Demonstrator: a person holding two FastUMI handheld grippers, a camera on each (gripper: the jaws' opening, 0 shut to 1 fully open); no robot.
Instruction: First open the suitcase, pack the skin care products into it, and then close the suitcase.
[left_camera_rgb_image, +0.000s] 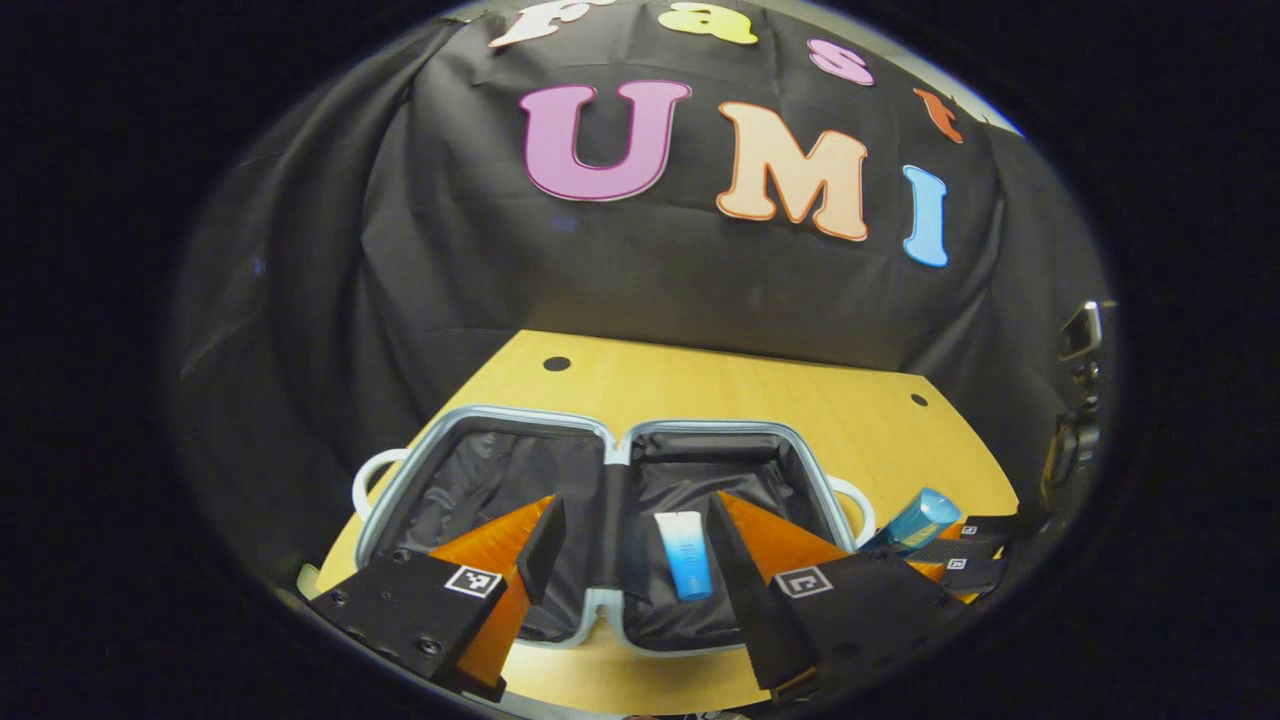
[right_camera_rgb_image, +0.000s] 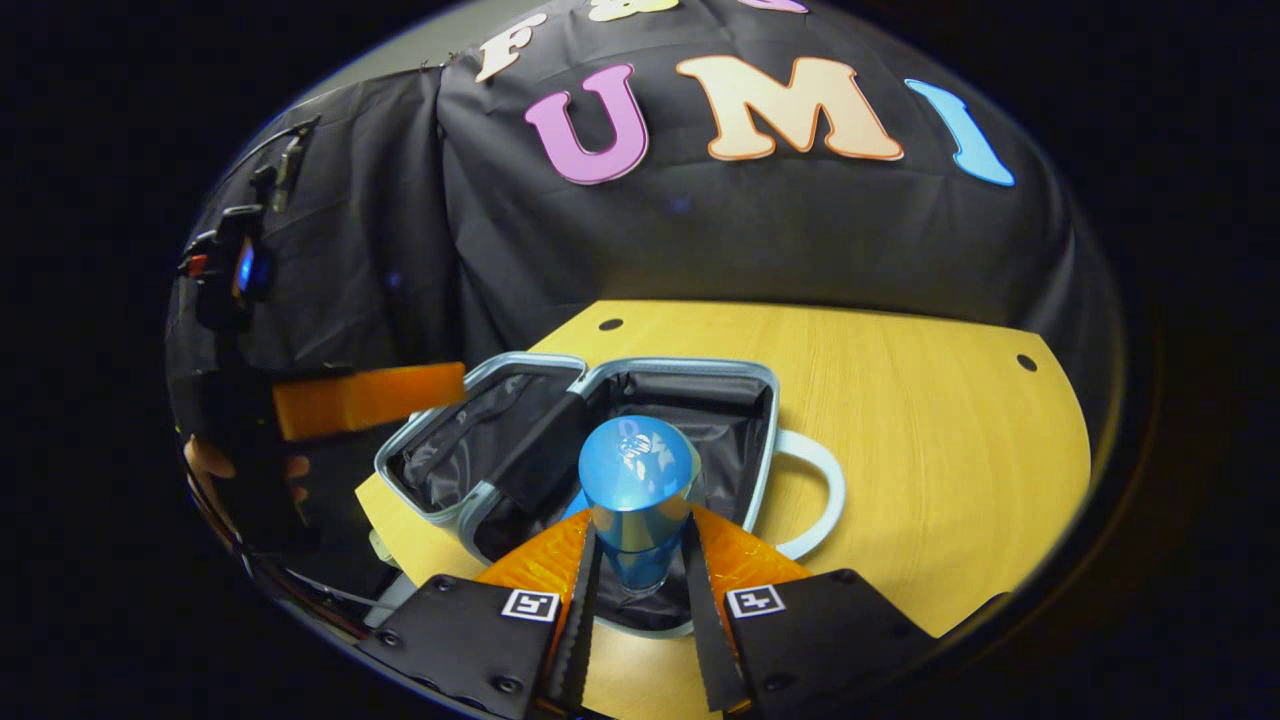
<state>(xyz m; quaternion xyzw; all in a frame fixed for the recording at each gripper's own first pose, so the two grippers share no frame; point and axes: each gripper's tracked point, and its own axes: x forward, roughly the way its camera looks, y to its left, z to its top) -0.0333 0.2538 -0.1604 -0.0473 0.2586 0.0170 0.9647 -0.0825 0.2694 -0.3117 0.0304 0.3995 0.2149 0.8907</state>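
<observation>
On the wooden table (left_camera_rgb_image: 800, 400) the suitcase (left_camera_rgb_image: 610, 445) is laid open flat, both dark-lined halves up. In its right half a white-and-blue tube (left_camera_rgb_image: 685, 553) is seen lying (cap end toward the near rim). The left gripper (left_camera_rgb_image: 632, 545) is held above the suitcase's near edge, jaws spread wide, nothing between them. Over the same right half, the right gripper (right_camera_rgb_image: 640, 570) is clenched on a blue bottle (right_camera_rgb_image: 636, 490), both fingers pressed on its sides, cap pointing away from the camera.

Suitcase (left_camera_rgb_image: 600, 450) open flat on table; white-blue tube (left_camera_rgb_image: 684, 555) lying inside; blue bottle (right_camera_rgb_image: 637, 490) above it.
</observation>
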